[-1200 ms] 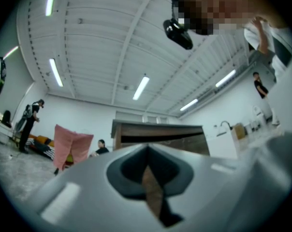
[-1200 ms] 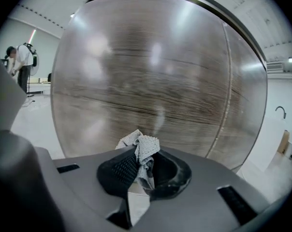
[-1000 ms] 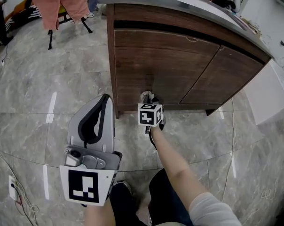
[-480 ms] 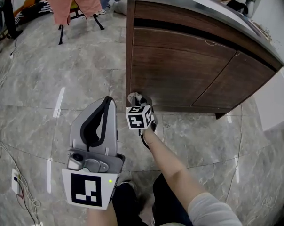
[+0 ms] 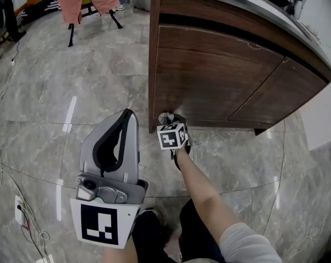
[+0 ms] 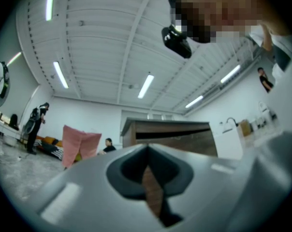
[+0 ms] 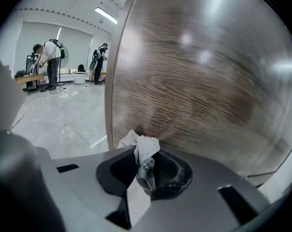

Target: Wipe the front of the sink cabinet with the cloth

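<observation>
– Low at the left corner of the dark brown wooden sink cabinet (image 5: 209, 81), what is the right hand-held gripper (image 5: 168, 119) doing?

– Its jaws are clamped on a crumpled pale grey mesh cloth (image 7: 142, 151). A tuft stands proud of the tips, so fabric rather than plastic meets the wood. The person's bare forearm (image 5: 201, 188) stretches down to bring it to the bottom edge of the left door, just above the grey marble-patterned floor (image 5: 56, 108). The wood grain fills the right gripper view, so the cloth appears to be against the panel or just off it.

– And the other one?

– The left hand-held gripper (image 5: 125, 115) hangs well apart from the cabinet, jaws closed together with nothing between them. It looks parked out of the way, since one cloth needs only one holder.

– How far along is the job?

– Hard to say. Nothing shows which panels are clean, though the cloth sits at the front's lowest left part.
</observation>
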{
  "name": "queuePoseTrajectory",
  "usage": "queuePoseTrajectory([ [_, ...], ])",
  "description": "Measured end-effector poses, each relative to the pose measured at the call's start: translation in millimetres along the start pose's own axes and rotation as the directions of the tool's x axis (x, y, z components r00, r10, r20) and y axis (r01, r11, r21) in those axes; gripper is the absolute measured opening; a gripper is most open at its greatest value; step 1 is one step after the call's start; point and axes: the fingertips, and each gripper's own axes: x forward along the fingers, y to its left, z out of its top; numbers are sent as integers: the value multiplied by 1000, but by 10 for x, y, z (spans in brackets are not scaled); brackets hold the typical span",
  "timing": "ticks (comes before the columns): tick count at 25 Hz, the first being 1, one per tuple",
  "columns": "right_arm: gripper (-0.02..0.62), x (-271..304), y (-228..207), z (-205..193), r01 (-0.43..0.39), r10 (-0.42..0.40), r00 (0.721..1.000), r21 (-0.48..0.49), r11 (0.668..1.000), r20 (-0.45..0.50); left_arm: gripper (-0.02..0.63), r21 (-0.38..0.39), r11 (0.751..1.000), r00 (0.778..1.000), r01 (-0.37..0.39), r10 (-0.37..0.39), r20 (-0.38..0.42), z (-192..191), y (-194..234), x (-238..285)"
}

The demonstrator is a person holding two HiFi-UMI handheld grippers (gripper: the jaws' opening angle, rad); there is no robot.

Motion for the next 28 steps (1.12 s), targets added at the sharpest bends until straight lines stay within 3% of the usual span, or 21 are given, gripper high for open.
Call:
queuePoseTrajectory([
  [7, 57, -111, -830, -391, 121, -115, 991, 99, 988, -64, 5, -7, 998, 998, 59, -59, -6, -45, -263, 160],
  [13, 57, -281, -1632, -654, 247, -231, 966, 143, 958, -121, 5, 1, 994, 994, 108, -108, -9, -62, -490, 268],
  [16, 52, -434, -2099, -781, 338, -315, 938, 182, 923, -144, 5, 1, 993, 993, 120, -120, -11, -60, -558, 287],
  [21, 49, -801, -2845, -924, 463, -437, 886, 298, 835, -155, 5, 7, 991, 991, 130, -130, -11, -34, -645, 307],
  [23, 49, -945, -2990, -974, 472, -451, 880, 366, 802, -145, 5, 6, 991, 991, 131, -131, -8, -21, -681, 319],
  [25, 48, -1072, -3005, -993, 439, -438, 892, 435, 786, -109, 5, 2, 991, 991, 136, -136, -8, -17, -739, 337],
  [28, 48, -1271, -2815, -897, 338, -379, 926, 471, 815, -9, 5, -7, 989, 989, 148, -148, -4, -8, -853, 374],
])
